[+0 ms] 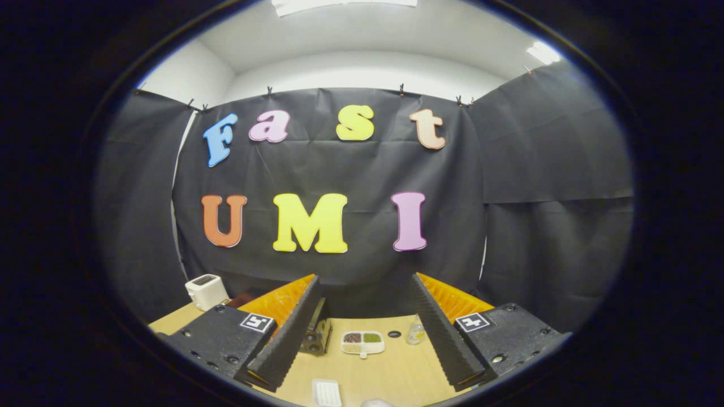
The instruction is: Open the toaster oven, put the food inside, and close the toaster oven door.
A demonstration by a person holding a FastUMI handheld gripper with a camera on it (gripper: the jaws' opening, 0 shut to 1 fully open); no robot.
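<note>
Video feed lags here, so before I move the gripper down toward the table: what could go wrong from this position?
1. The gripper is open and empty above the table; the divided food tray and small bottle lie between the fingers, so a straight descent could knock them.
2. The metal appliance sits partly hidden behind the left finger, so its door is hard to judge.

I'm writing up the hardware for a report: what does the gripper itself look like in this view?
The gripper has two long, wedge-shaped fingers with ridged, sawtooth inner faces. Each is mounted on a dark, flat block with visible screws, and each block carries a small square black-and-white marker. Orange ribbed parts sit behind the fingers. No cables are visible.
</note>
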